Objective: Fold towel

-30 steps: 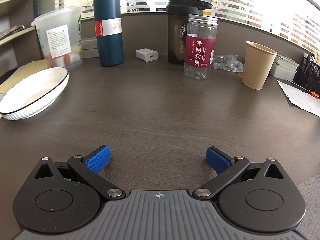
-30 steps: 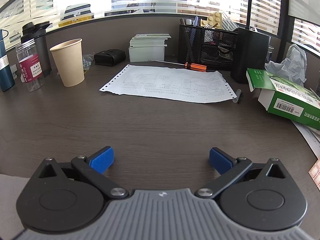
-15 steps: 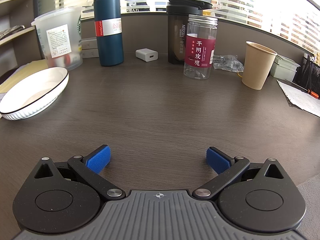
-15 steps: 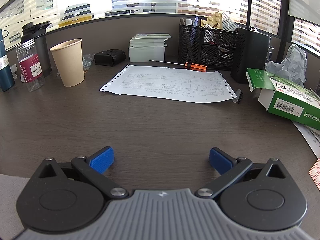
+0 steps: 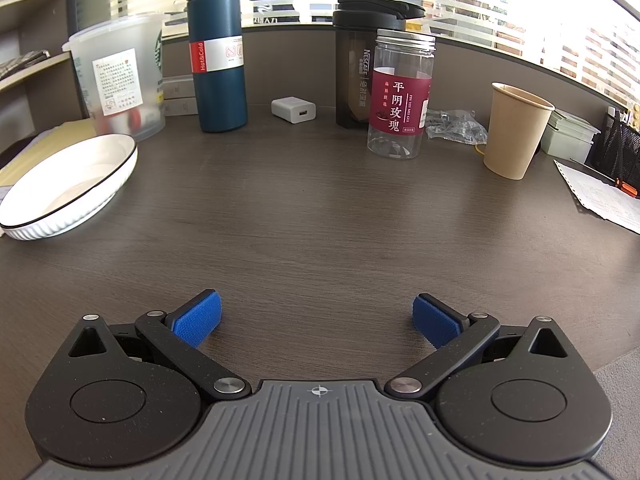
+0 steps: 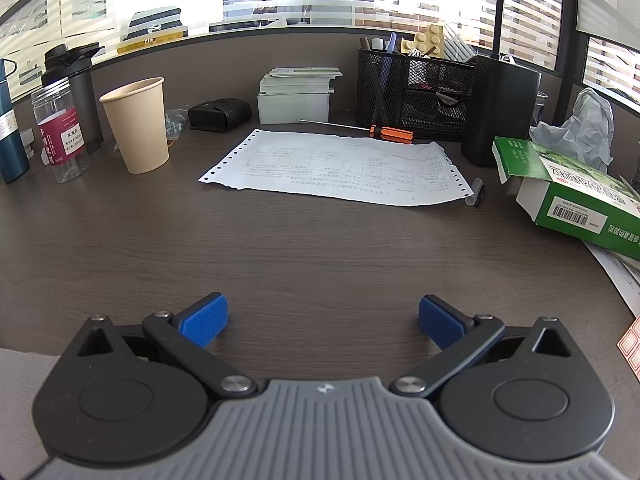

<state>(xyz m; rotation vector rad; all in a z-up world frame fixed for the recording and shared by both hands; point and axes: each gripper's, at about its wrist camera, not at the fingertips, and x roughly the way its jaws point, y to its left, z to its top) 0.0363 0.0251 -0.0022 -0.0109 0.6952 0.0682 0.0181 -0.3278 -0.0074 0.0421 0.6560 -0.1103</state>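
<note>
On the dark wood-grain desk (image 5: pixel 320 208), the left gripper (image 5: pixel 316 318) hovers with blue pads spread wide, holding nothing. Right of it, a grey cloth towel (image 5: pixel 624 376) shows only as a corner at the desk's near edge. The right gripper (image 6: pixel 323 320) is likewise spread wide.

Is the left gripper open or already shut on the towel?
Open. The left gripper shows its blue pads wide apart with only bare desk between them.
</note>
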